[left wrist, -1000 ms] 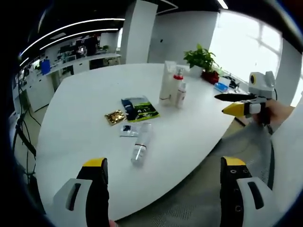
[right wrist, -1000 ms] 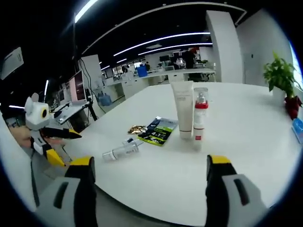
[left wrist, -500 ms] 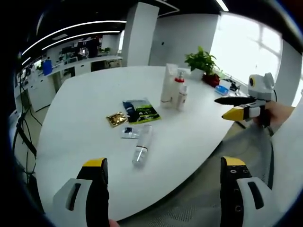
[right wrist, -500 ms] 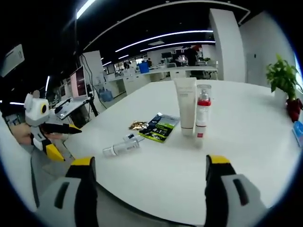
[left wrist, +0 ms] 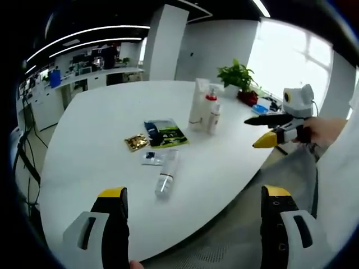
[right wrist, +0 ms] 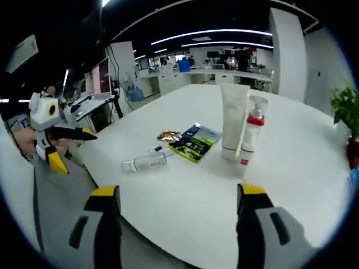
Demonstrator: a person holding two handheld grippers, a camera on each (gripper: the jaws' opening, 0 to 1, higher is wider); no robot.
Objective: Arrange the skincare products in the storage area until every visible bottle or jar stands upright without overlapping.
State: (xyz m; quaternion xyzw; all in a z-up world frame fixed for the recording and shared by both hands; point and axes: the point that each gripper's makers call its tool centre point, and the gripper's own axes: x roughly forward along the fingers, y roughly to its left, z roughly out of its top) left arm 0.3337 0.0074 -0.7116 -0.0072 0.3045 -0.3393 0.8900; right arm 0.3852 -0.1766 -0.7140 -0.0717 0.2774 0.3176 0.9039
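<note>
Clear bottle (left wrist: 166, 174) lies toppled, well beyond both grippers' wide-spread, empty fingers (left wrist: 114, 216).

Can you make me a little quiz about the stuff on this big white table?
1. True or false: the clear bottle is standing upright.
2. Which stands right beside the white tube? A: red-capped bottle, B: green packet, C: potted plant.
3. Fill in: both grippers, left gripper and right gripper, are ____.

Key: 1 false, it lies on its side. 2 A. 3 open, holding nothing.
</note>
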